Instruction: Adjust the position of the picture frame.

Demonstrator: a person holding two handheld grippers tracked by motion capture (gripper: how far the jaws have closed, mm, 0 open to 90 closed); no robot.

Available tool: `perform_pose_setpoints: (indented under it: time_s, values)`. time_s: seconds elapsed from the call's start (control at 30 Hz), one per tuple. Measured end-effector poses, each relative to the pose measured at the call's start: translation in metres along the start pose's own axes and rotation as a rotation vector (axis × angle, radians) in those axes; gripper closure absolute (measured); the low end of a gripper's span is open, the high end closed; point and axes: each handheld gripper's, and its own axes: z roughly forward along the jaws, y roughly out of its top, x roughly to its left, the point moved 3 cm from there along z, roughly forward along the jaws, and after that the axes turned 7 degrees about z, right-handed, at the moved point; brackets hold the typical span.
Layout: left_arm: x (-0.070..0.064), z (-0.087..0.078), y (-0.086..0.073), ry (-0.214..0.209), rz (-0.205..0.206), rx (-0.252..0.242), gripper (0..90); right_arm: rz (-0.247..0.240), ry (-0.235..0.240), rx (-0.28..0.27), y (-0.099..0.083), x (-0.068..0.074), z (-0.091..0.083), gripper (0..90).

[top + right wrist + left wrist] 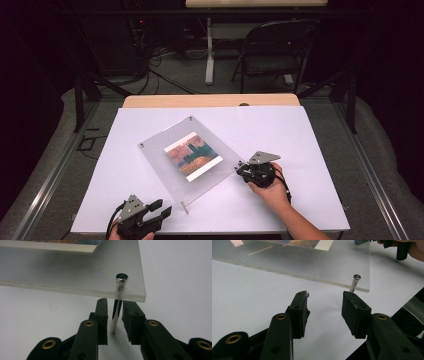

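A clear acrylic picture frame [165,142] holding a colourful print [192,156] sits raised on metal pins over the white table cover [300,150]. My left gripper [161,209] is at the table's front edge, open, and its jaws point at the frame's near corner pin [185,206]. In the left gripper view that pin [355,283] stands just past the right jaw tip, outside the left gripper [324,296]. My right gripper [241,169] is at the frame's right corner. In its own view the right gripper [115,302] straddles the corner pin [117,305] under the acrylic, with slim gaps on both sides.
The white cover's front edge [210,231] runs just below the left gripper. A wooden table edge [210,101] shows at the back. Beyond it stand a black folding chair [272,52] and a table leg [209,50]. Dark metal rails [50,175] flank the table.
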Motion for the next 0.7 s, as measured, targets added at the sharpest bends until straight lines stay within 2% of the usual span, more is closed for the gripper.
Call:
perform_pose_setpoints:
  time_s: [0.17,0.23,0.3,0.43,0.7]
  values:
    - [-0.0014,0.0012,0.0002,-0.009,0.004,0.002,55.9,0.016,0.016,0.004,-0.0003,-0.0014,0.0018,80.9]
    - [-0.0027,0.002,0.0003,-0.012,0.008,0.005,56.0,0.042,0.036,0.002,0.0004,-0.0035,0.0027,84.9]
    - [-0.003,0.0019,0.0005,-0.012,0.01,0.004,56.1,0.061,0.052,0.001,0.001,-0.0048,0.0031,85.0]
    - [-0.0038,0.0018,0.0009,-0.019,0.013,0.0,56.5,0.067,0.055,0.007,0.0018,-0.0049,0.0021,85.3]
    - [-0.0078,0.0031,0.0001,-0.039,0.022,0.019,57.6,0.101,0.077,0.005,0.0074,-0.0038,-0.002,84.9]
